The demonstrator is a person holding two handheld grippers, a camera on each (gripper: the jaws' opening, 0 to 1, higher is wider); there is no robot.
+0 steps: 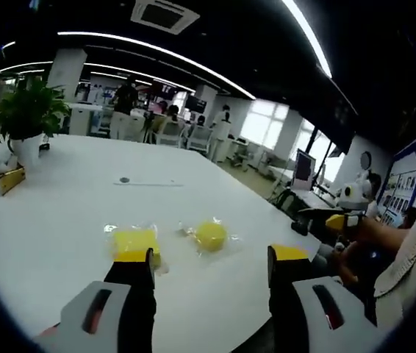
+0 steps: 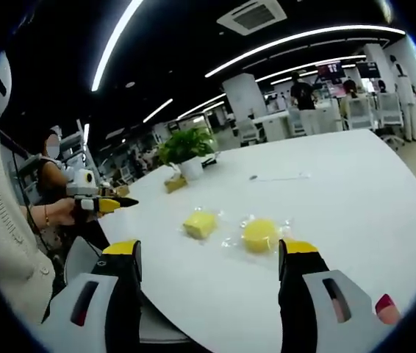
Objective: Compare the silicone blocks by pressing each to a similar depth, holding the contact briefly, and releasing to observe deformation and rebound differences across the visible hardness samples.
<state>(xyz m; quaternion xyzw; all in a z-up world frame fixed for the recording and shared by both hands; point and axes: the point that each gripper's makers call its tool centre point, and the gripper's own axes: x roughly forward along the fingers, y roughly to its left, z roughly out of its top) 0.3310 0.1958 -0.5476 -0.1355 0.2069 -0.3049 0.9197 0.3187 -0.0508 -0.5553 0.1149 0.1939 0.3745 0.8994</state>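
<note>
Two yellow silicone blocks in clear wrappers lie on the white table [image 1: 61, 220]. The square block [image 1: 134, 243] is just beyond my left gripper's left jaw, and the round block [image 1: 210, 235] lies ahead between the jaws. My left gripper [image 1: 212, 257] is open and holds nothing. In the right gripper view the square block [image 2: 200, 223] and the round block [image 2: 260, 234] lie on the table [image 2: 355, 191] ahead of my right gripper [image 2: 212, 250], which is open, above the table and apart from both. A hand holds the right gripper [image 1: 334, 220] off the table's right edge; the left gripper [image 2: 99, 204] hangs at the left.
A potted plant [image 1: 24, 118] [image 2: 186, 151] stands at the table's far side beside a small yellow-brown object [image 1: 9, 179]. A thin stick and a small disc [image 1: 124, 179] lie mid-table. The table's near edge runs under my jaws. Chairs and people fill the far room.
</note>
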